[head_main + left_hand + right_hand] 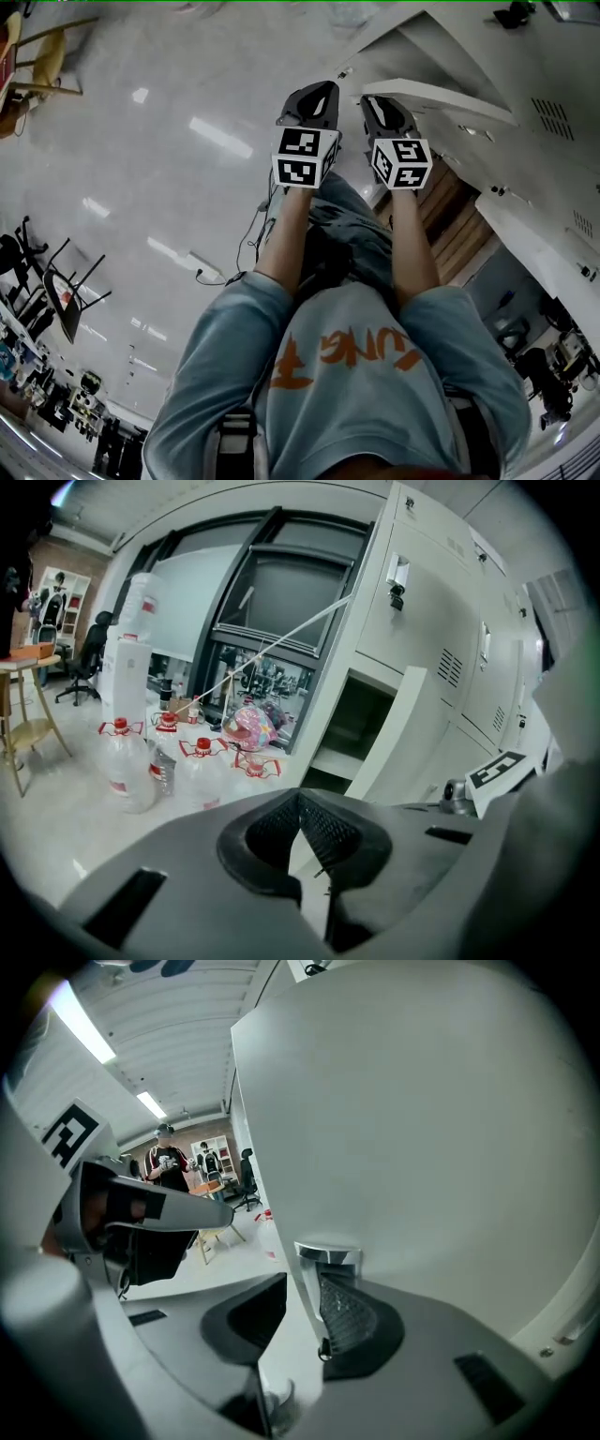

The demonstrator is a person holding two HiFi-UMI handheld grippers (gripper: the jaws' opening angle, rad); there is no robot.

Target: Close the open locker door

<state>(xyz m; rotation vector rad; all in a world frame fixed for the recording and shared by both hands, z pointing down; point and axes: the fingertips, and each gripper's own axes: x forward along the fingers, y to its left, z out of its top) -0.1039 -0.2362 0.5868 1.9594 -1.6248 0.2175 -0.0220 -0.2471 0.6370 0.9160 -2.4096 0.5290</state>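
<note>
The open locker door (441,94) is a white panel that swings out from the white locker bank (544,159). In the left gripper view the door (394,728) stands ajar beside the dark open compartment (361,719). My right gripper (384,108) is at the door's free edge. In the right gripper view the door (422,1147) fills the frame. Its thin edge, with a chrome lock piece (328,1255), runs between the jaws of my right gripper (295,1307). The right pad lies against the door; the left pad stands slightly off it. My left gripper (314,98) (300,803) hovers just left of it, jaws together, empty.
Several large water bottles (127,761) stand on the floor by a glass partition, left of the lockers. A stool (28,733) and a desk chair are further left. Folding chairs (56,281) and a loose cable (253,234) lie on the floor behind. People (169,1162) stand far off.
</note>
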